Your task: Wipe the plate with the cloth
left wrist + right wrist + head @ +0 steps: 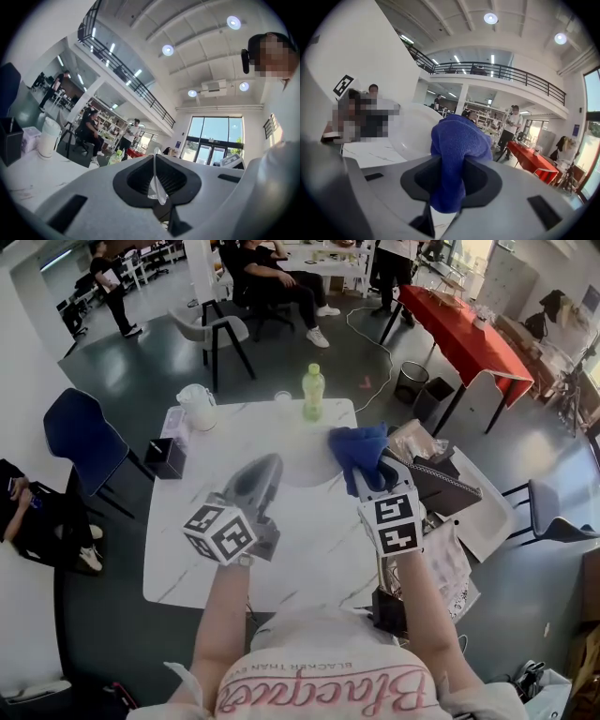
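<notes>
Teamwork: left gripper (157,187) clamps rim of white round plate (410,133), steadying it; right gripper (450,187), beside plate, clenches blue fabric cloth (457,140) for wiping.

Upside-down print on shirt (328,688), seemingly "Blackness", smaller line "BLACKER THAN EV", partly cut off

The left claw (156,161) and right claw (449,164) have pale grey moulded shells with dark ribbed recesses; the left cube (220,532) at eight o'clock and the right cube (392,521) at four o'clock are white with black square markers; at six o'clock, a white short-sleeved T-shirt (328,673) bears pink script lettering.
</notes>
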